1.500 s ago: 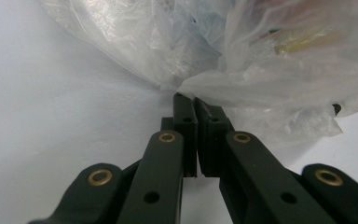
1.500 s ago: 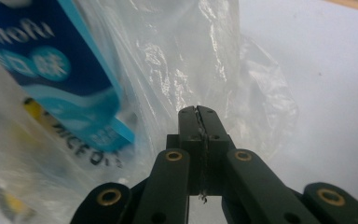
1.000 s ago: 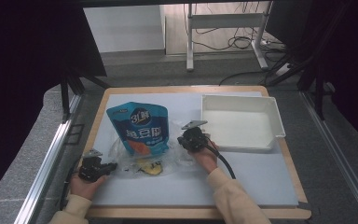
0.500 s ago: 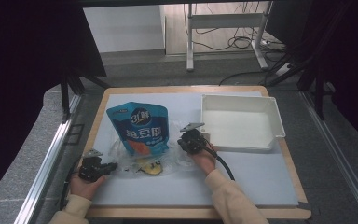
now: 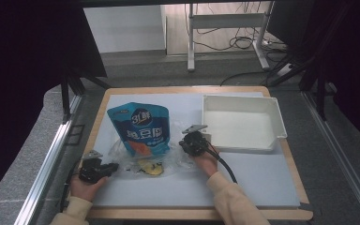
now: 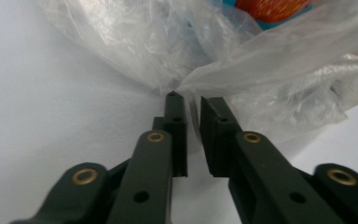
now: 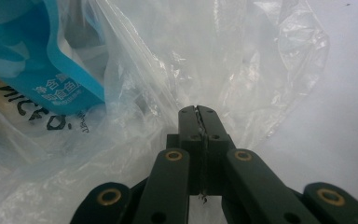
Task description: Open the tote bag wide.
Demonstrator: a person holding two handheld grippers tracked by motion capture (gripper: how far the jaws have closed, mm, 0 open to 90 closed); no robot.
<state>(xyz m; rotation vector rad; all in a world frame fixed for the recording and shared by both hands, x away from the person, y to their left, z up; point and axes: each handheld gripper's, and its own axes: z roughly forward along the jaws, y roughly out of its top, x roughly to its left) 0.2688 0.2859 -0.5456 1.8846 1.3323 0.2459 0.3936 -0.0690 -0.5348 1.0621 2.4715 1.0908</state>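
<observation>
The right gripper (image 7: pixel 198 109) has its jaws pressed together on a fold of the clear plastic bag (image 7: pixel 242 60), a thin sliver of film showing in the seam between them in the right gripper view. The left gripper (image 6: pixel 193 100) stands with its jaws narrowly parted, their tips at the crumpled edge of the same bag (image 6: pixel 270 79); whether any film lies between them cannot be told. In the high view the right gripper (image 5: pixel 191 142) sits at the bag's right edge and the left gripper (image 5: pixel 108 167) at its left edge, each held by a hand coming in from the bottom, with the bag (image 5: pixel 173 159) spread flat between them on the white mat (image 5: pixel 258 180). That view also shows a blue snack pouch (image 5: pixel 141 127) lying with its lower part inside the bag and its upper part stretching away toward the far side of the table, and a small yellow packet (image 5: pixel 149 167) in the bag below it. The right gripper view shows the pouch's blue corner (image 7: pixel 51 70) close up through the film, just left of the jaws. A white tray (image 5: pixel 274 115) stands to the right of the right gripper, near it but apart from it.
</observation>
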